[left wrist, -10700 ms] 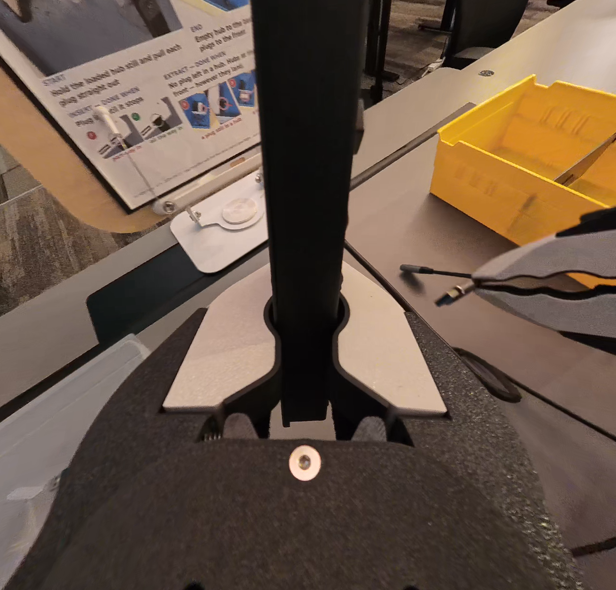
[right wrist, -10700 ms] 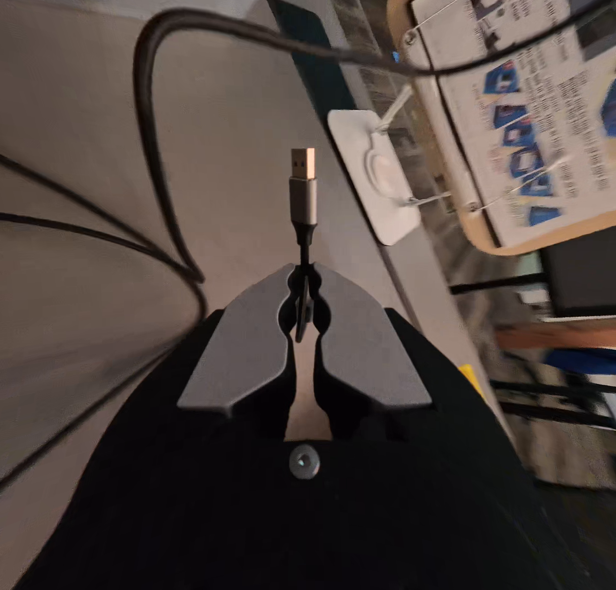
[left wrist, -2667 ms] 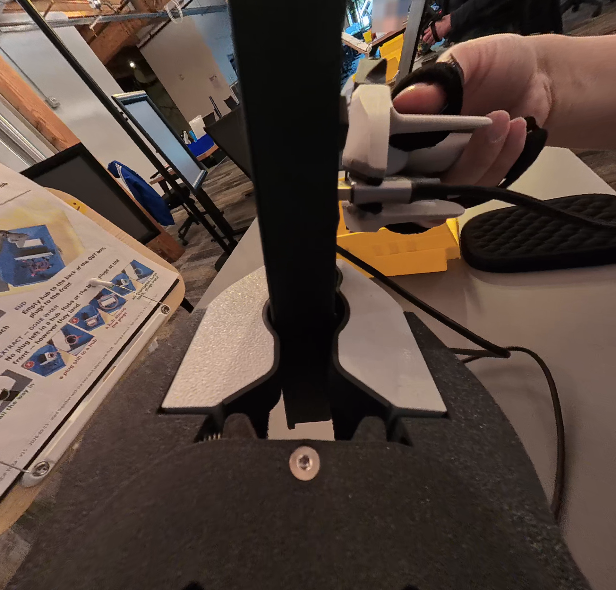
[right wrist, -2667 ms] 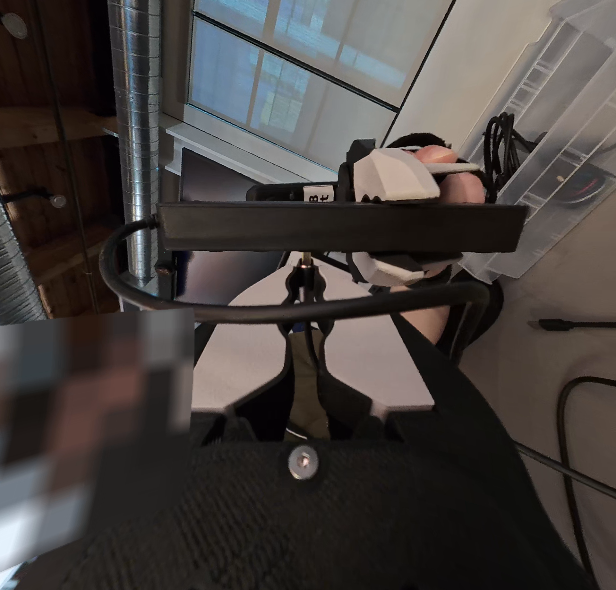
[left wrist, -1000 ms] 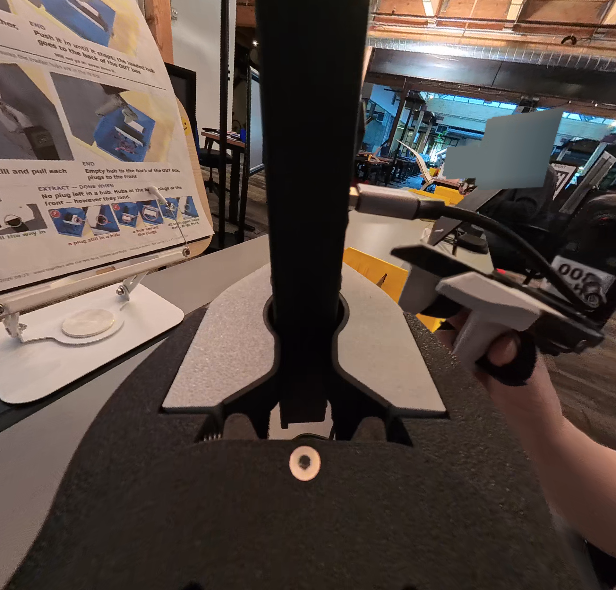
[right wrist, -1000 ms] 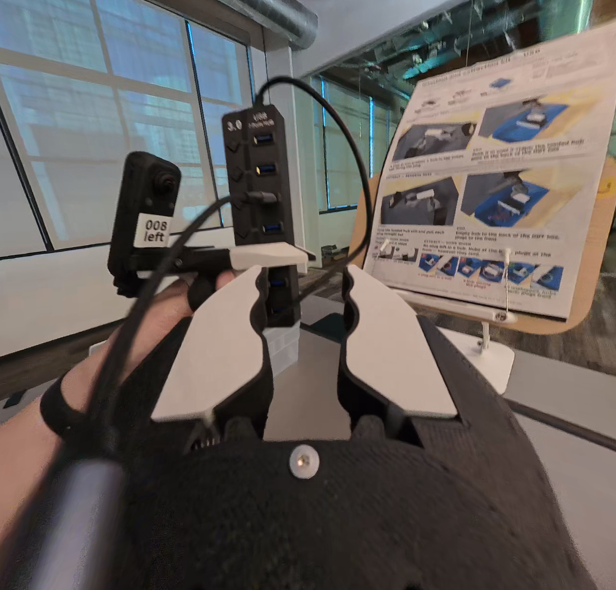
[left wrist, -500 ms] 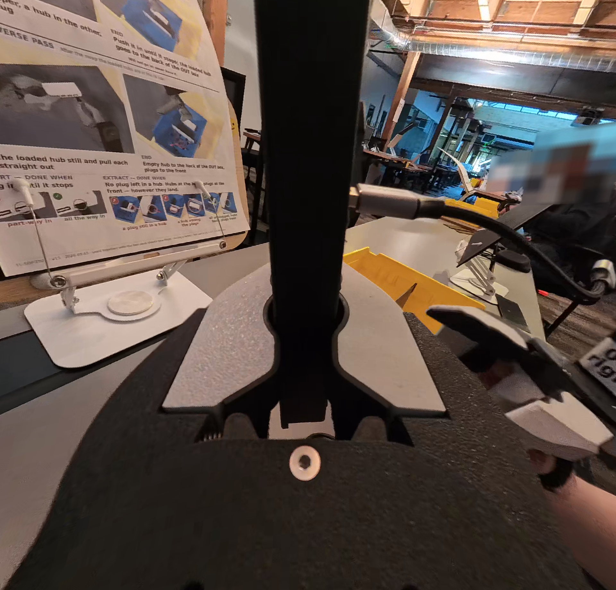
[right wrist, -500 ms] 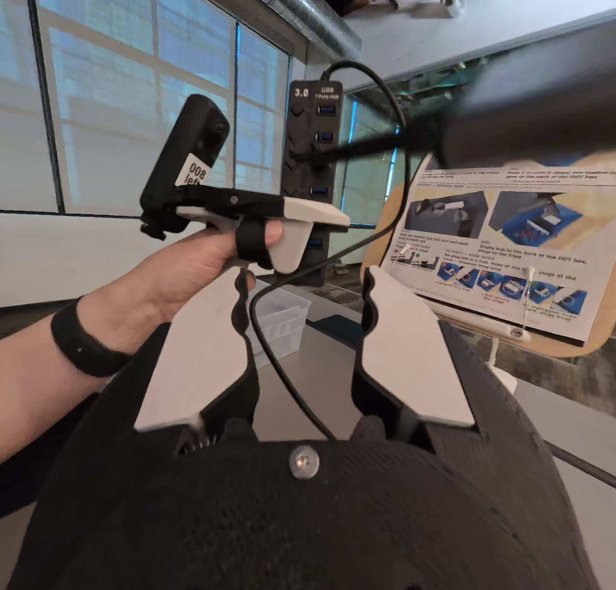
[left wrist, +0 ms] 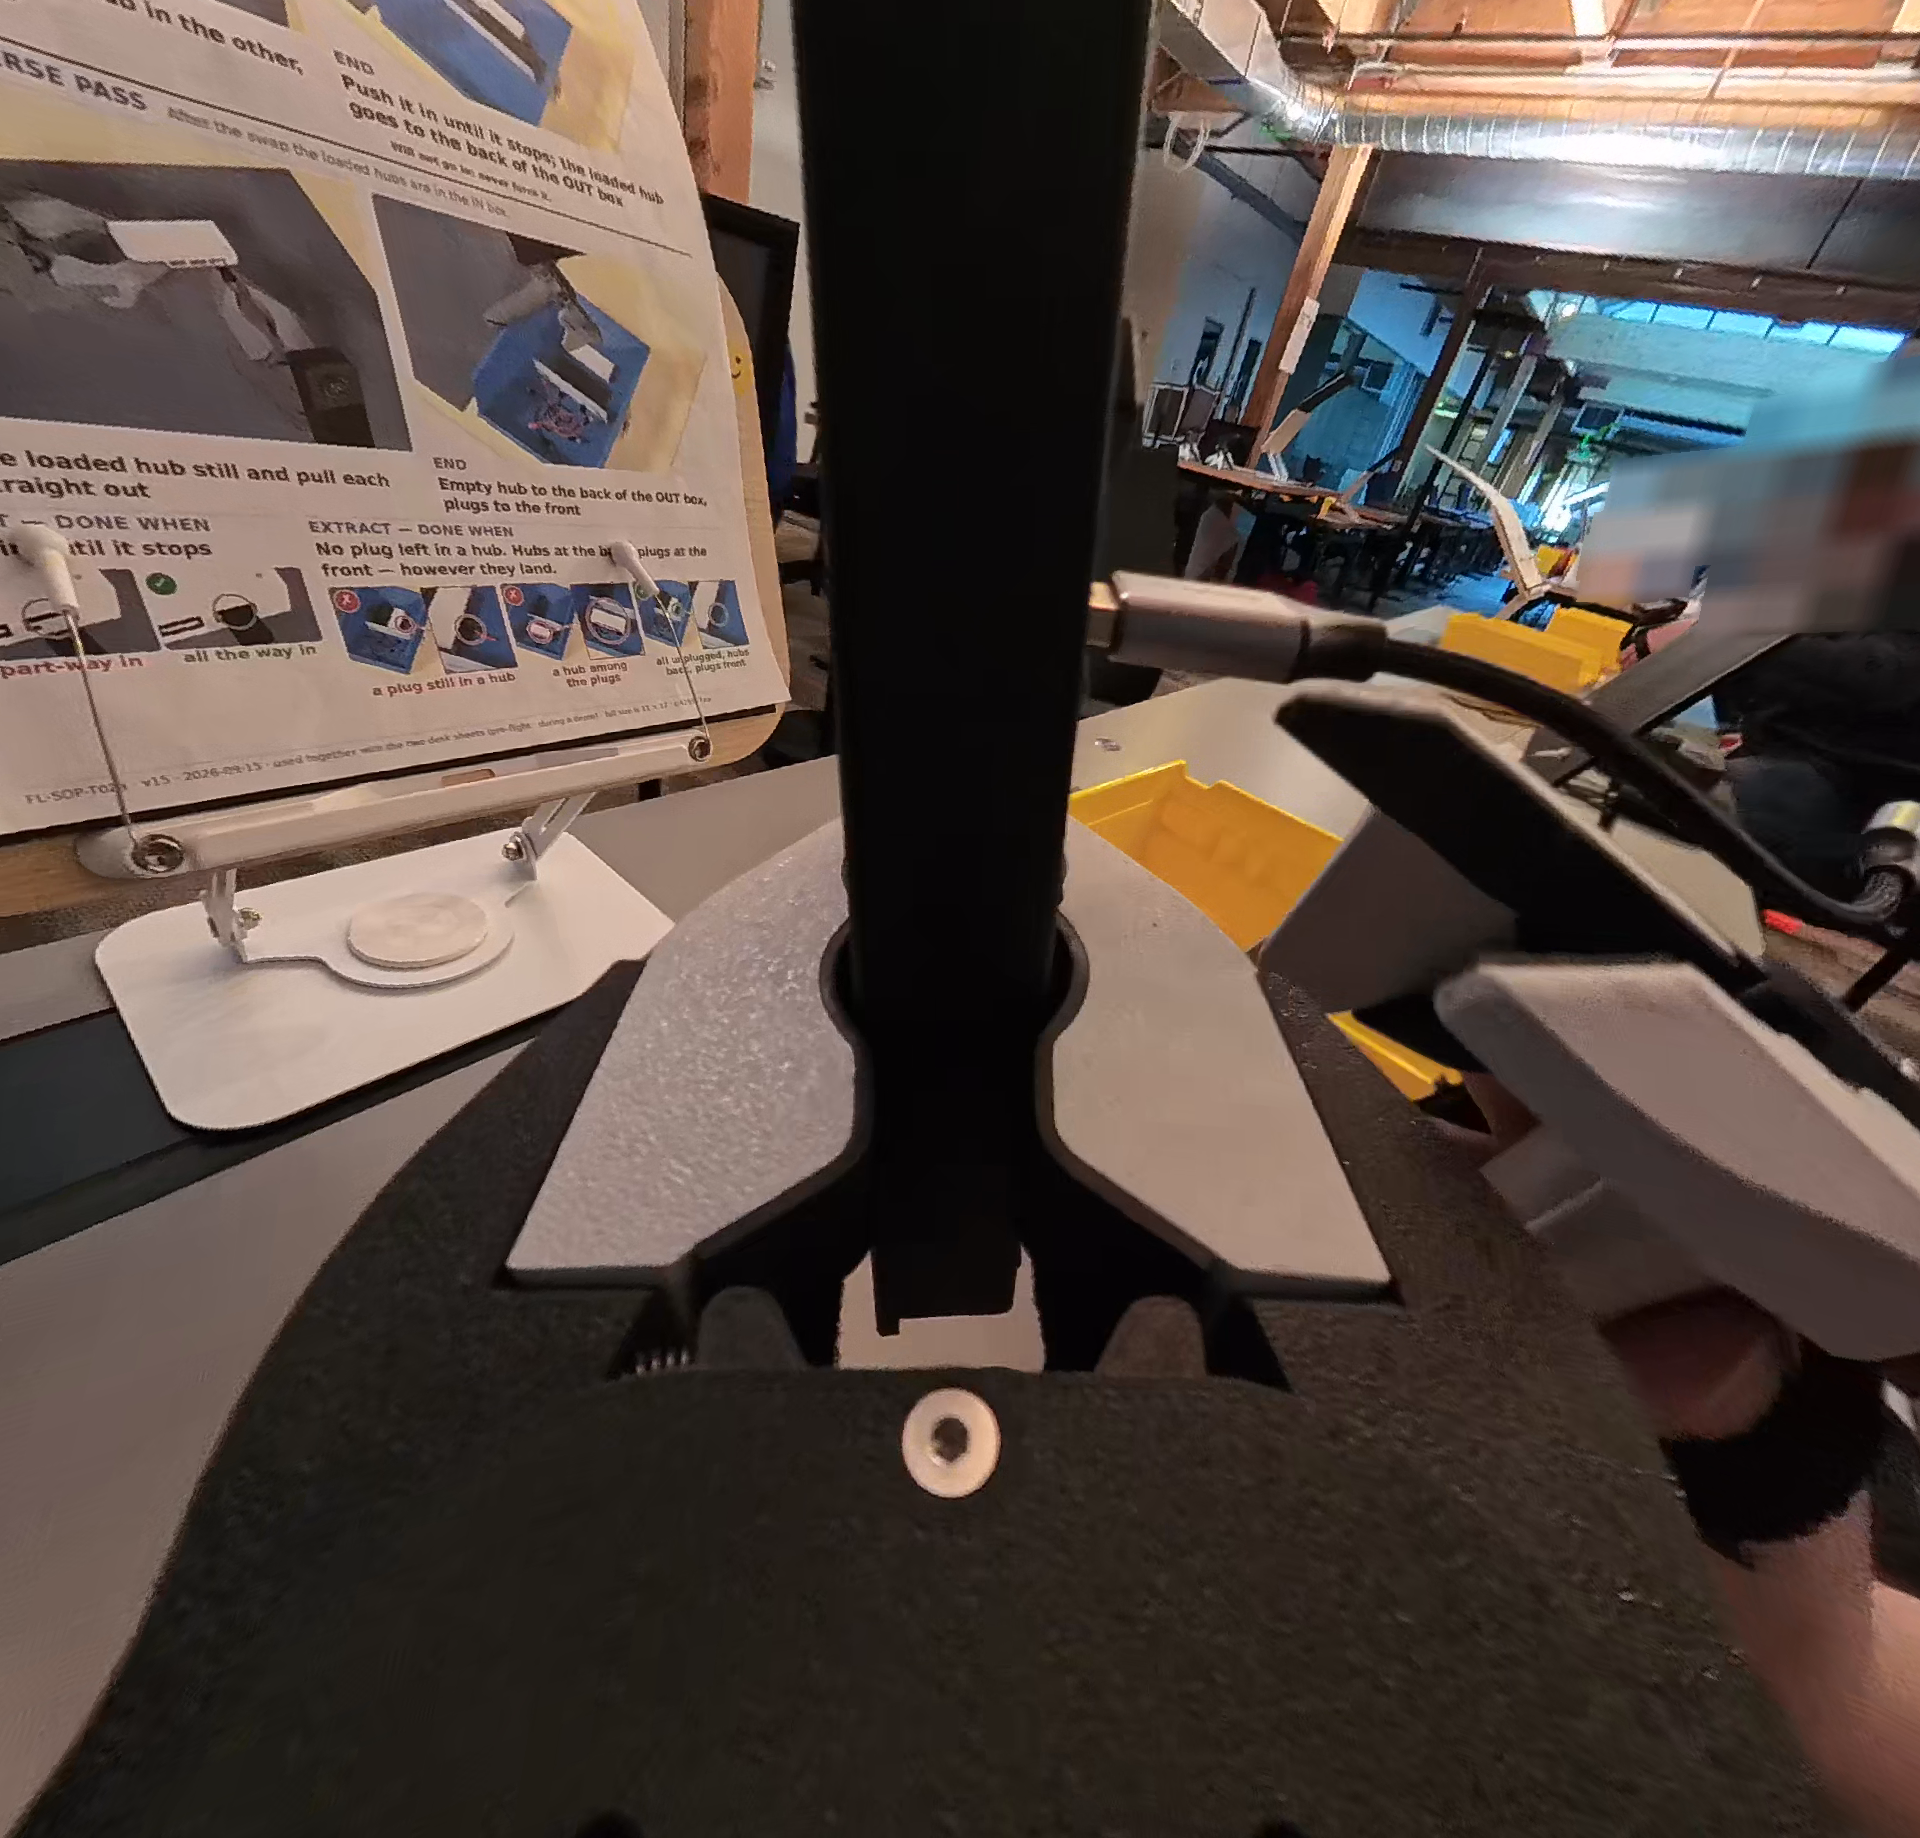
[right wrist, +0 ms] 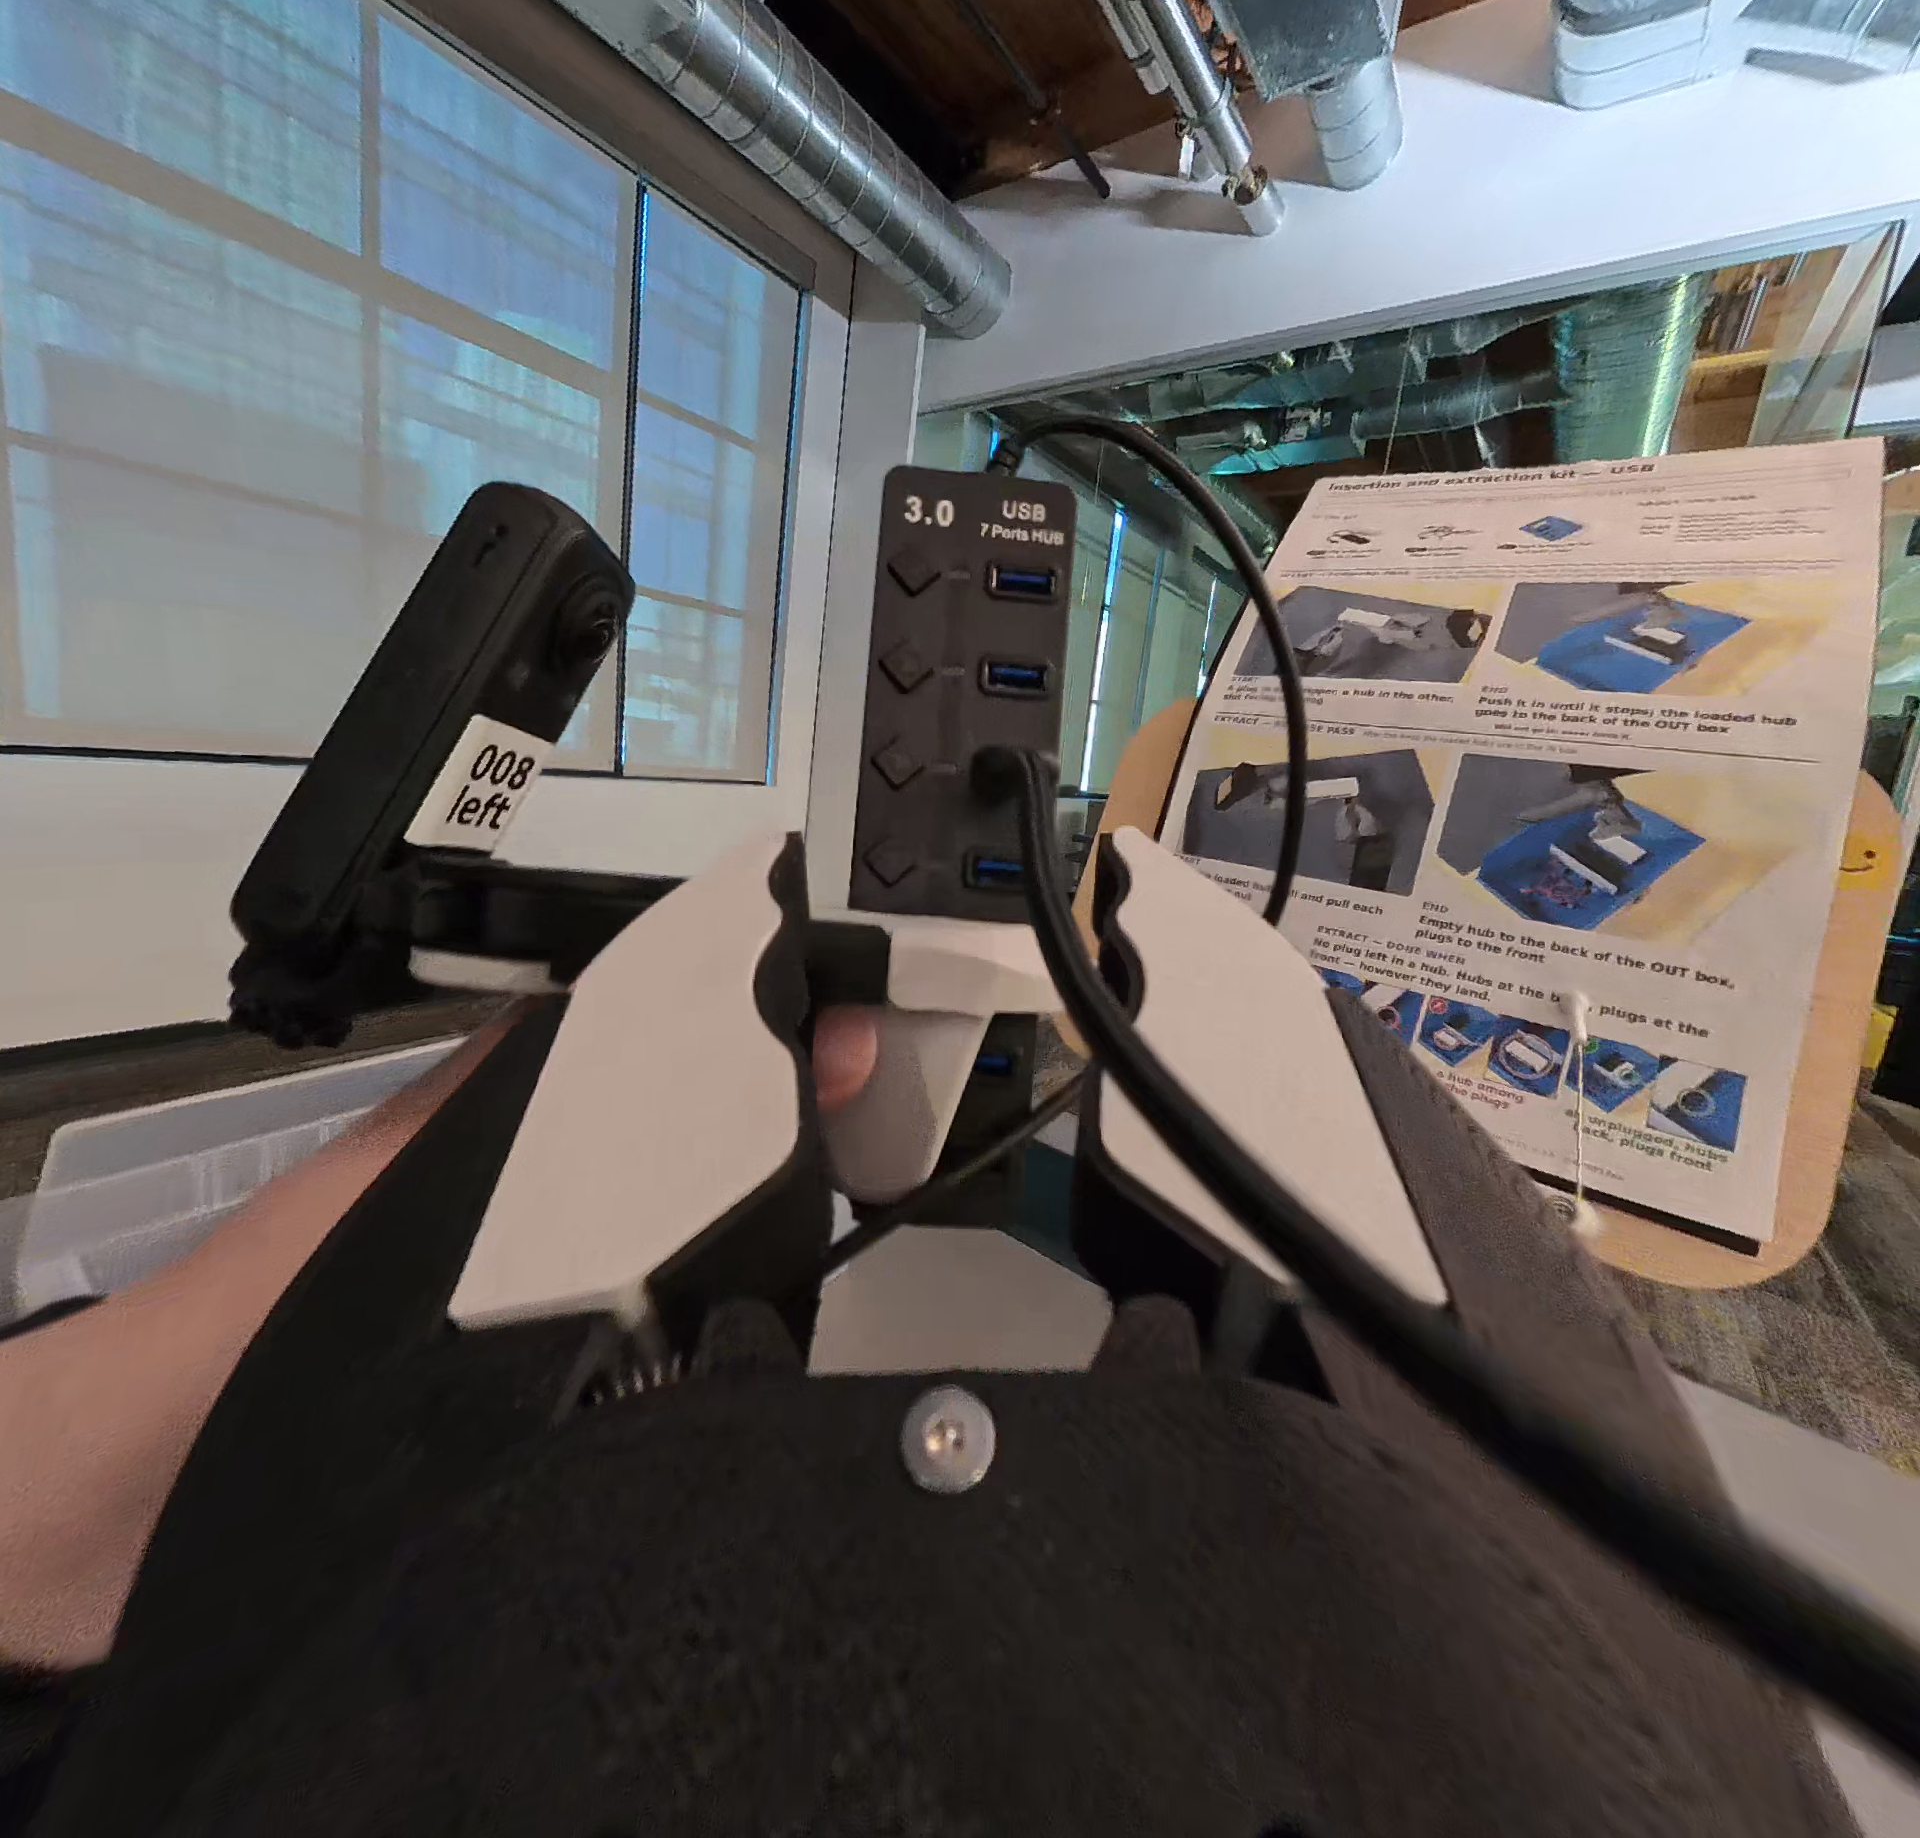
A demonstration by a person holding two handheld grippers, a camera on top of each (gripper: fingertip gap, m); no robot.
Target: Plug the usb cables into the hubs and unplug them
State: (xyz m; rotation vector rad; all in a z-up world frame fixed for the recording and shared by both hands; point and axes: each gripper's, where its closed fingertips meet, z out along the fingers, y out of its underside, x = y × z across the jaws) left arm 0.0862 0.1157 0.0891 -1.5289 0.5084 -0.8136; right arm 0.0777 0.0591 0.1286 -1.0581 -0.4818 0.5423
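My left gripper [left wrist: 954, 1009] is shut on a black USB hub [left wrist: 966, 438] and holds it upright in the air. A silver plug [left wrist: 1195, 630] sits in a port on the hub's right side, and its black cable runs off to the right. In the right wrist view the hub [right wrist: 966, 687] faces me with the plug [right wrist: 1003, 775] in its third port. My right gripper [right wrist: 945, 915] is open and empty just in front of the hub. The cable [right wrist: 1143, 1061] hangs loose between its fingers. The right gripper also shows in the left wrist view [left wrist: 1382, 905].
An instruction sheet on a white stand [left wrist: 364, 386] is at the back left of the grey table [left wrist: 156, 1373]. A yellow bin [left wrist: 1195, 843] sits behind the hub. A clear plastic bin [right wrist: 208, 1154] lies at the left. A hand holds the left gripper [right wrist: 935, 957].
My right gripper let go of the cable after pushing the plug into the hub and now sits open, closer to the hub, with the cable between its fingers. The left gripper still holds the hub.
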